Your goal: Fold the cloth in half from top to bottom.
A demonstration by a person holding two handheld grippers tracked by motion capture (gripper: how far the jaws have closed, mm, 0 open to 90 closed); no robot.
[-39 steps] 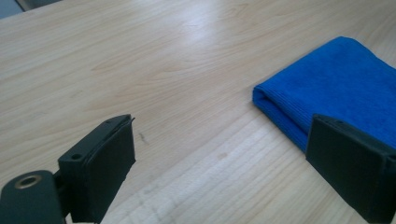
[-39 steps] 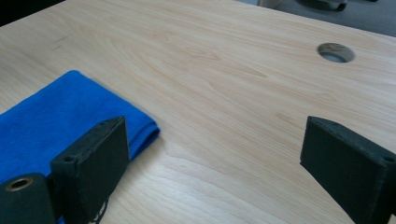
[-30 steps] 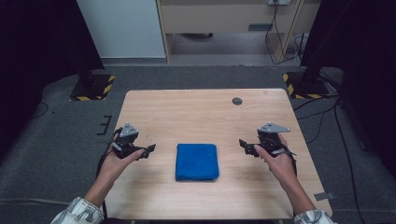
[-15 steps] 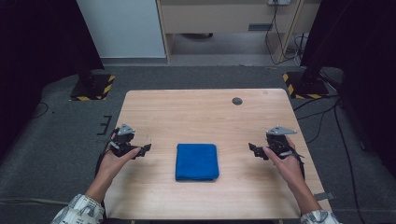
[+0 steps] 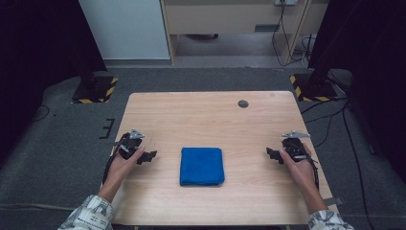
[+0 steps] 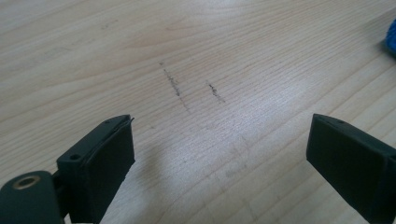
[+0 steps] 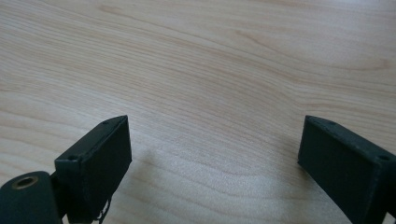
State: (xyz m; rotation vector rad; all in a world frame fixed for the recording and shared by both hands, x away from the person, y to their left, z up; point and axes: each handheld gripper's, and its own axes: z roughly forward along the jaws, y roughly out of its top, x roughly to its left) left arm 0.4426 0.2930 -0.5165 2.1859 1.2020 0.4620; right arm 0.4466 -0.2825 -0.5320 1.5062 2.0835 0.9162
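A folded blue cloth (image 5: 202,166) lies flat in the middle of the wooden table (image 5: 206,115), toward the near edge. My left gripper (image 5: 152,156) rests low at the table's left side, a short way left of the cloth, jaws open and empty; its own view has bare wood between the jaws (image 6: 219,154) and a sliver of the cloth (image 6: 391,42) at the far right edge. My right gripper (image 5: 271,154) sits low near the table's right side, pointing left toward the cloth from well off it. Its jaws stand wide open over bare wood (image 7: 215,158).
A small dark round mark (image 5: 243,103) sits near the table's far edge. Faint dark scuffs (image 6: 175,86) mark the wood ahead of the left gripper. Black stands with yellow-striped bases (image 5: 95,88) flank the table on the grey floor.
Both hands have moved outward and down toward the table: the left gripper drifted left and nearer, the right gripper slid right, away from the cloth. The cloth has not moved.
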